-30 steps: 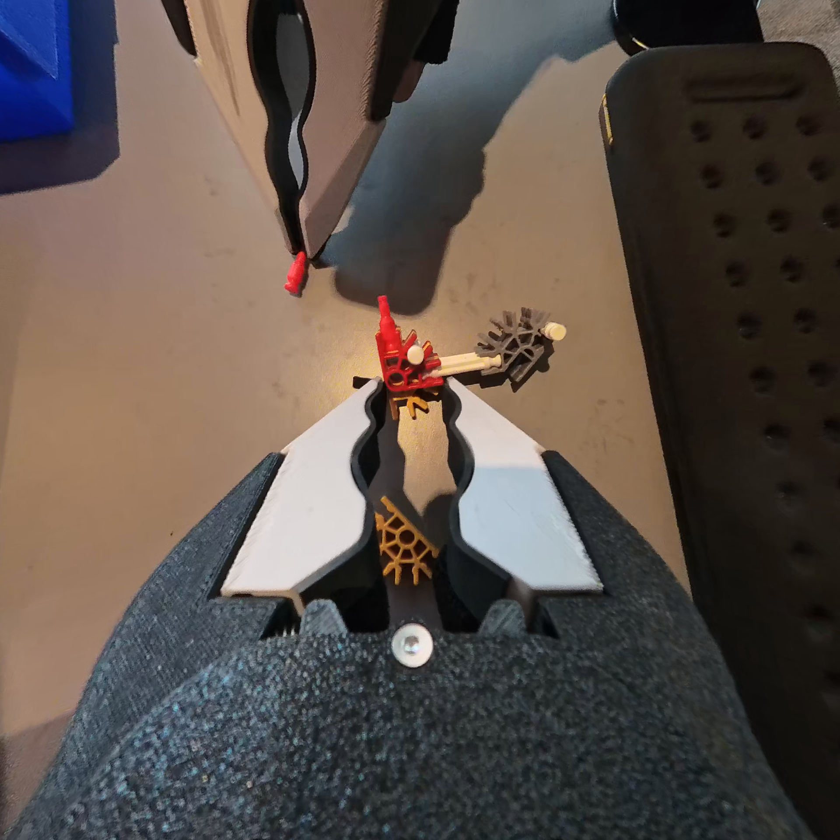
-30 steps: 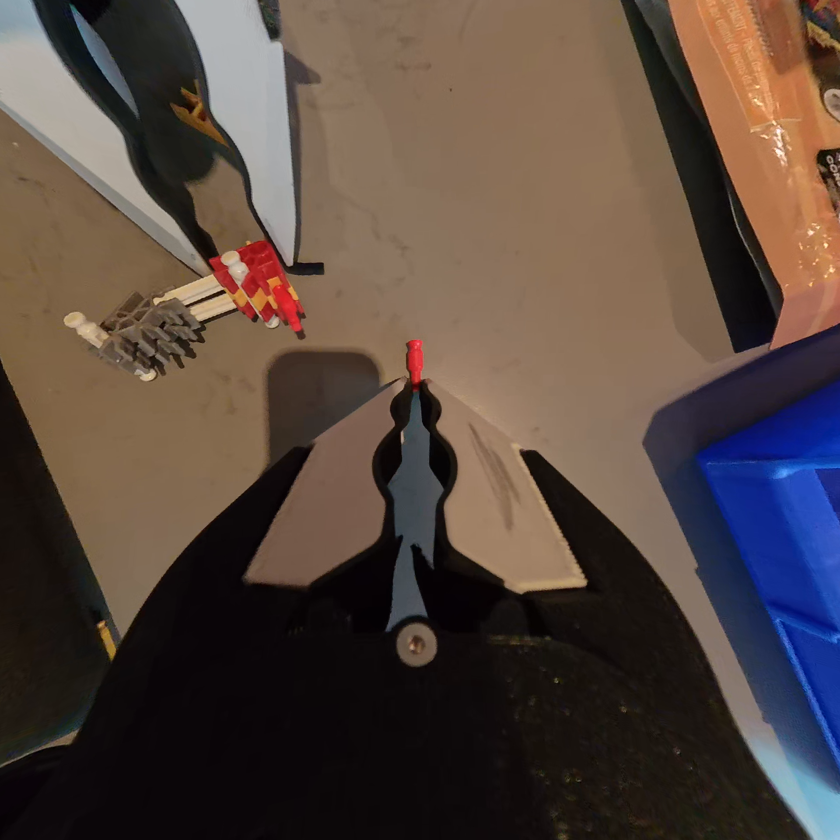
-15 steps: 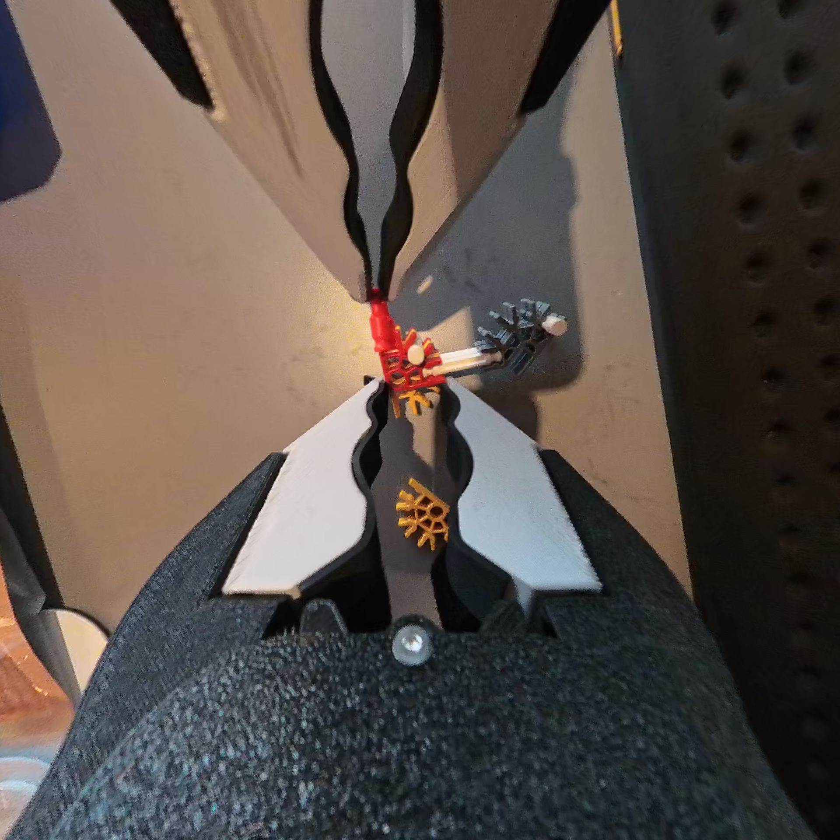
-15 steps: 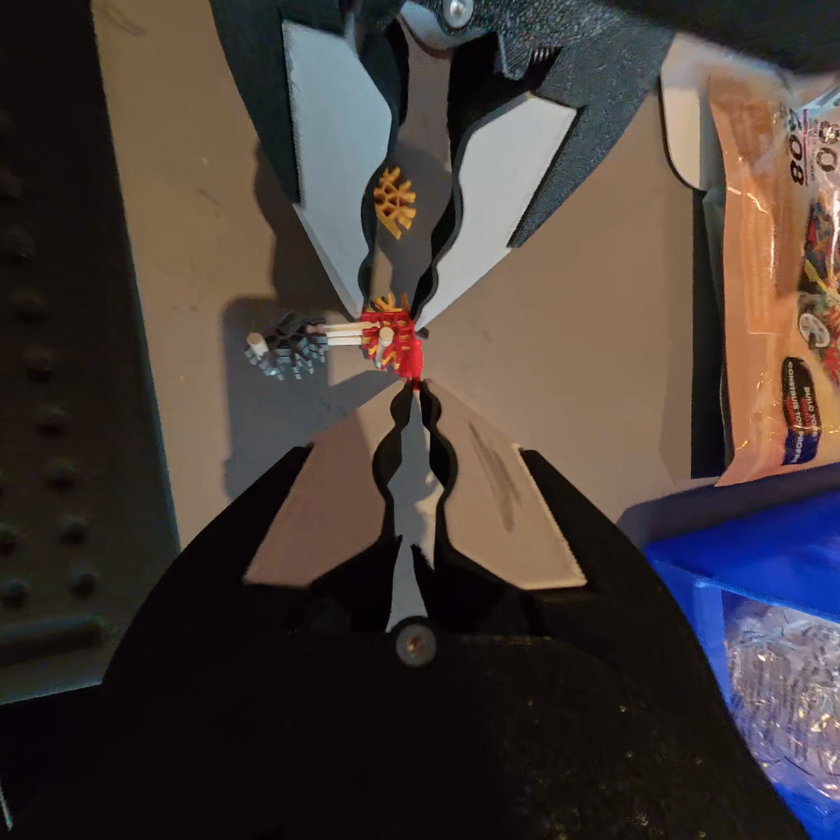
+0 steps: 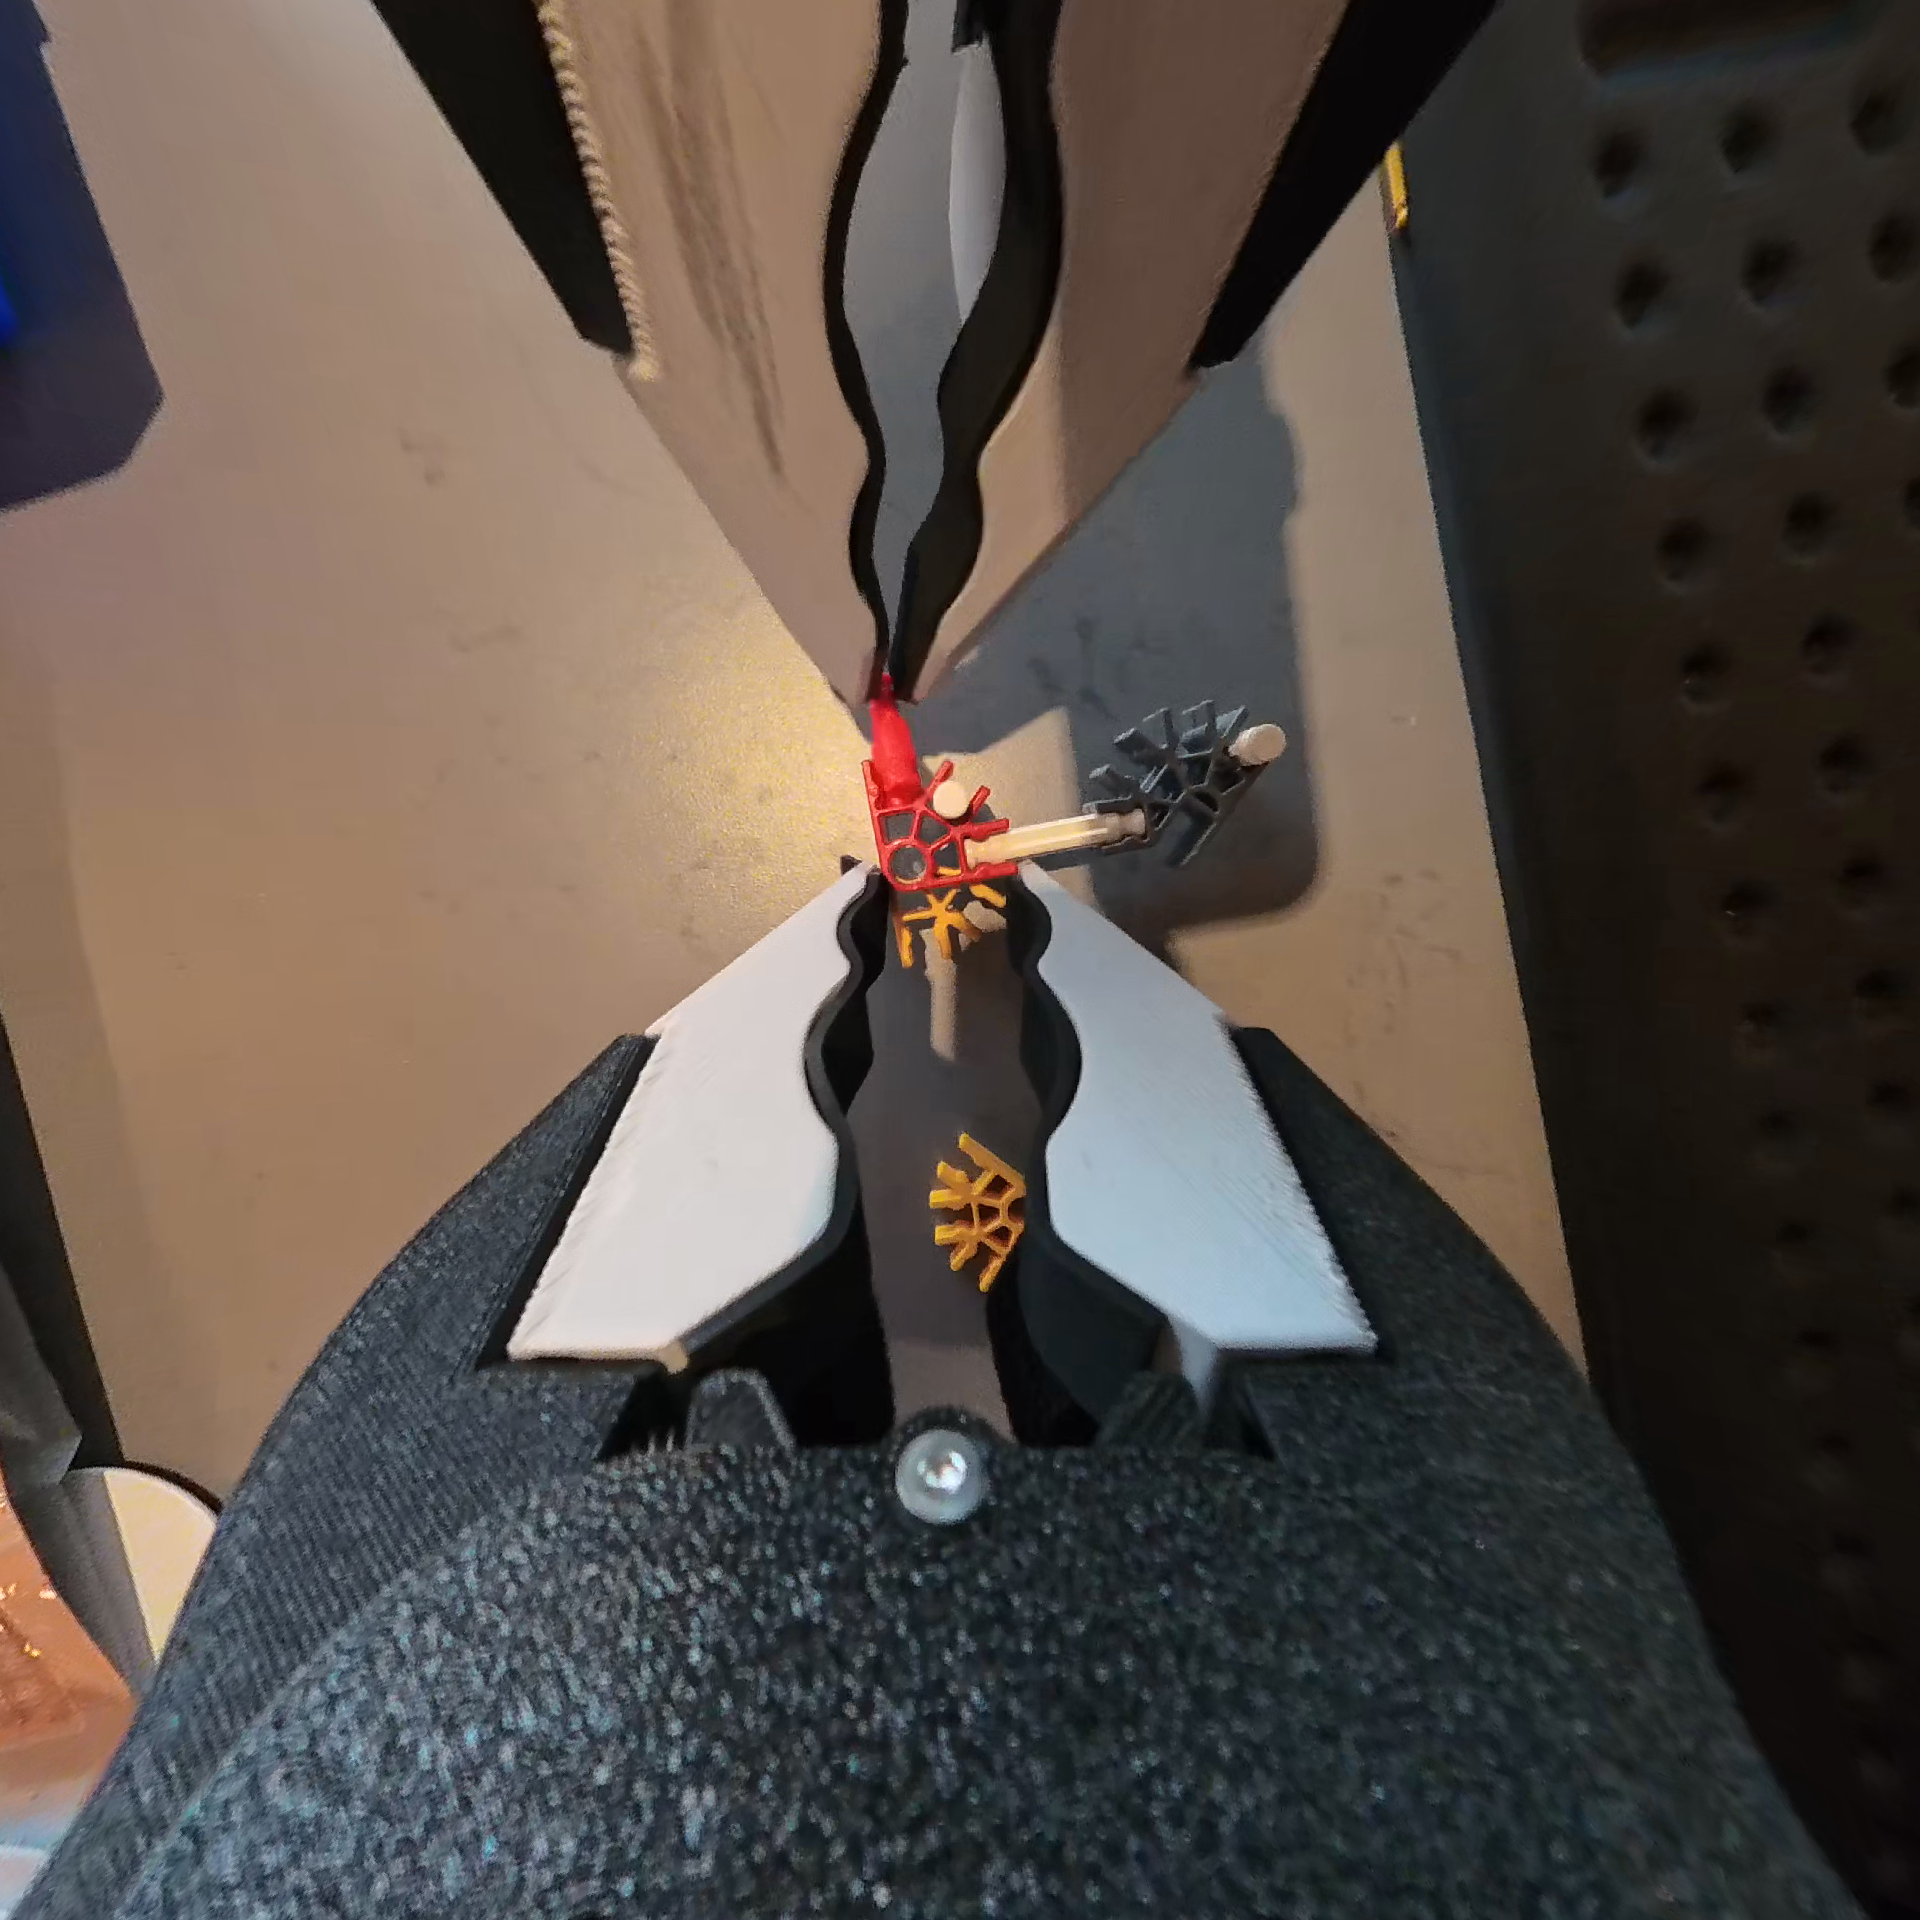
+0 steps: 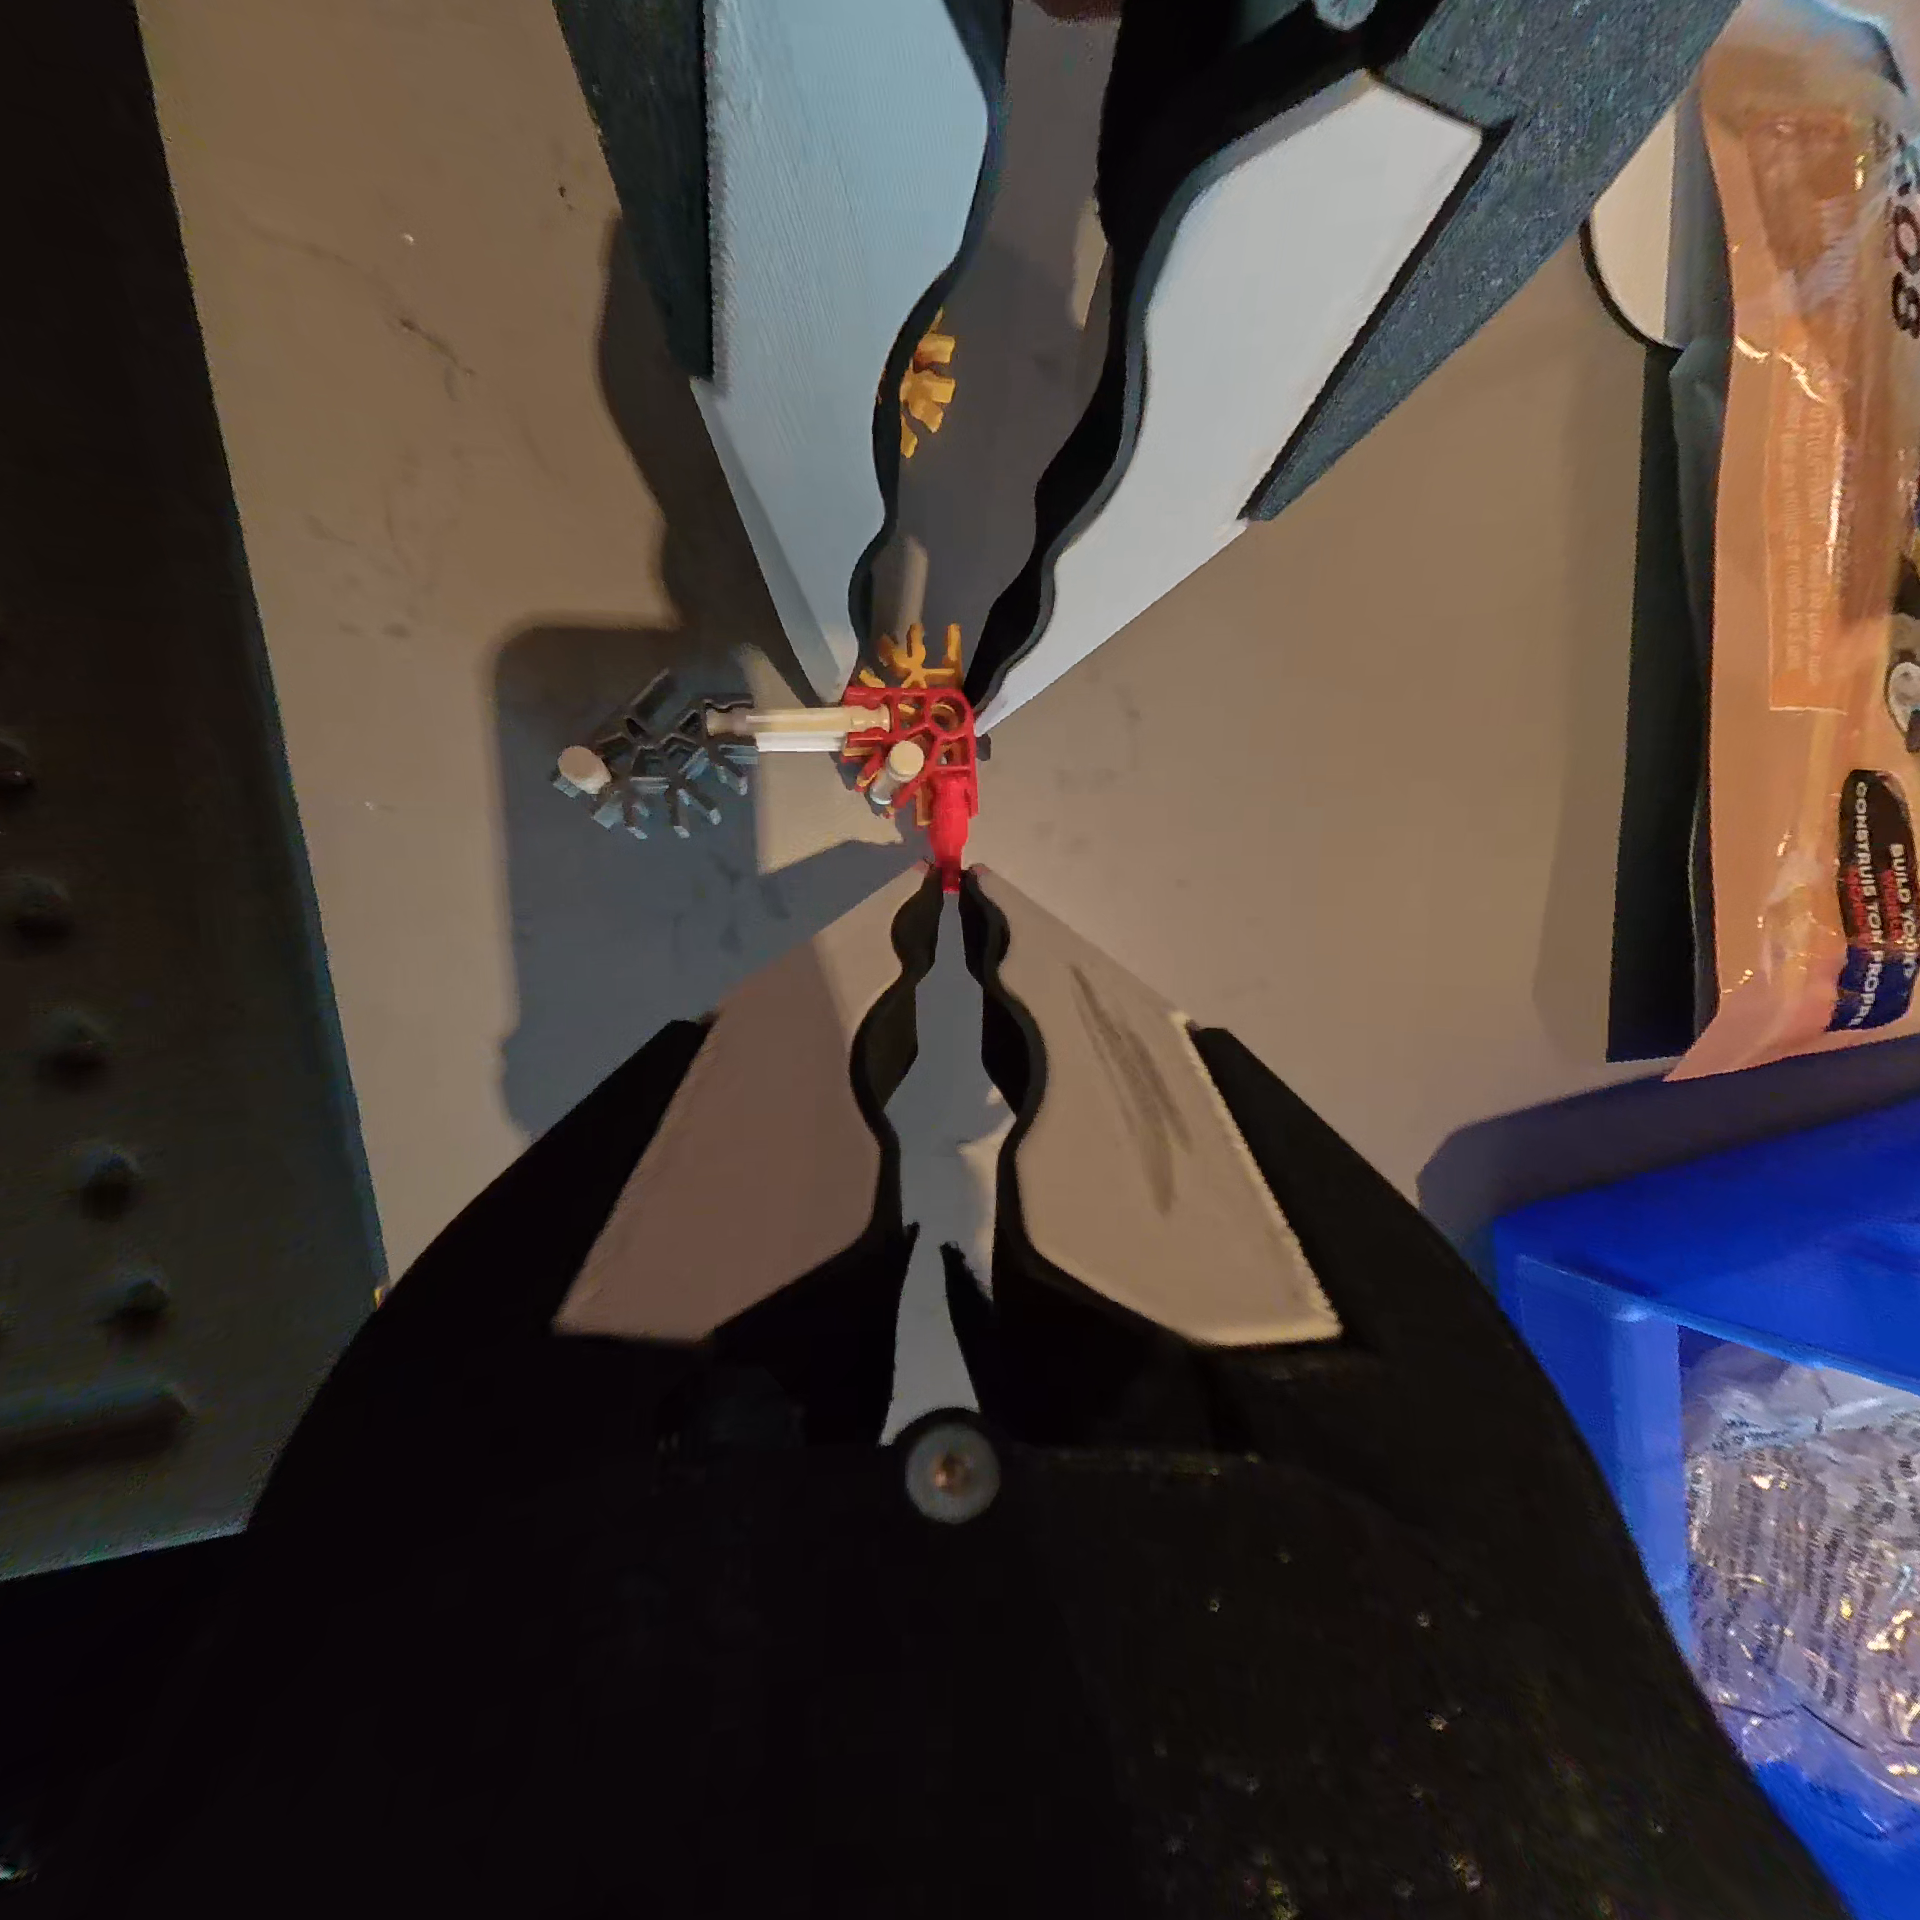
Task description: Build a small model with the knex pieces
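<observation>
My left gripper (image 5: 943, 883) is shut on a small toy-rod assembly: a red corner connector (image 5: 928, 836) over a yellow connector (image 5: 938, 923), with a white rod (image 5: 1049, 836) running right to a grey snowflake connector (image 5: 1179, 781). My right gripper (image 6: 948, 881) faces it tip to tip and is shut on a short red rod (image 6: 948, 826), whose far end sits in the red connector (image 6: 920, 750). In the left wrist view the right gripper (image 5: 891, 681) comes down from the top. A second yellow connector (image 5: 977, 1210) lies on the table below my left fingers.
A black perforated mat (image 5: 1714, 727) runs along one side of the grey table (image 5: 416, 675). A blue bin (image 6: 1714, 1330) with clear bags stands at lower right of the right wrist view, and an orange parts bag (image 6: 1808, 520) above it. Both grippers' tips are close together, under 4 cm apart.
The right gripper swung in with the short red rod and brought it to the red connector held by the left gripper. The two grippers now meet tip to tip.
</observation>
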The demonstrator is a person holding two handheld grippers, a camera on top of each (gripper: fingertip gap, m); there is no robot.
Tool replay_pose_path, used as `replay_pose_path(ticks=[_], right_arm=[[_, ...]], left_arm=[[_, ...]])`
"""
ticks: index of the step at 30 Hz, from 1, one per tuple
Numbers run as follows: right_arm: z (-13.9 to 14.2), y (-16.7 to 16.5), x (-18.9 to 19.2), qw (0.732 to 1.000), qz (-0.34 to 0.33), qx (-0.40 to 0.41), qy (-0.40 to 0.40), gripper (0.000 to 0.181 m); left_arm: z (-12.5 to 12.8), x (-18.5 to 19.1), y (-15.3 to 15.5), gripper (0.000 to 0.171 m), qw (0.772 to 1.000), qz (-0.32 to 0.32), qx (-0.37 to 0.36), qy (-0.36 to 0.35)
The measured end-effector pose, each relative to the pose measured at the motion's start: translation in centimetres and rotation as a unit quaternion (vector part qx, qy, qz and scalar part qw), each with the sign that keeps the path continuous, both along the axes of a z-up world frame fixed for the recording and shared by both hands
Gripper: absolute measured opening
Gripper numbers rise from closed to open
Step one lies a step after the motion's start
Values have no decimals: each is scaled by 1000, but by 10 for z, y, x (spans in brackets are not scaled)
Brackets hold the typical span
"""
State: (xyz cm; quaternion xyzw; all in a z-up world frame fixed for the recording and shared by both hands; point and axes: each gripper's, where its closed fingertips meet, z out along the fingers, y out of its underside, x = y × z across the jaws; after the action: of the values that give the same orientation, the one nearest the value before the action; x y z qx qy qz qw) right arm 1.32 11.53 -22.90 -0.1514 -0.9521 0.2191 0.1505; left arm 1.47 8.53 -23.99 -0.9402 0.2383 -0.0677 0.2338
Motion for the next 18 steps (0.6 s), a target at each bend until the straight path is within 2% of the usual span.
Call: replay_pose_path(ticks=[18], right_arm=[[3,2,1,1000,-7,-1,-2,3]], left_arm=[[2,1,3,20,1000,3,11,-10]])
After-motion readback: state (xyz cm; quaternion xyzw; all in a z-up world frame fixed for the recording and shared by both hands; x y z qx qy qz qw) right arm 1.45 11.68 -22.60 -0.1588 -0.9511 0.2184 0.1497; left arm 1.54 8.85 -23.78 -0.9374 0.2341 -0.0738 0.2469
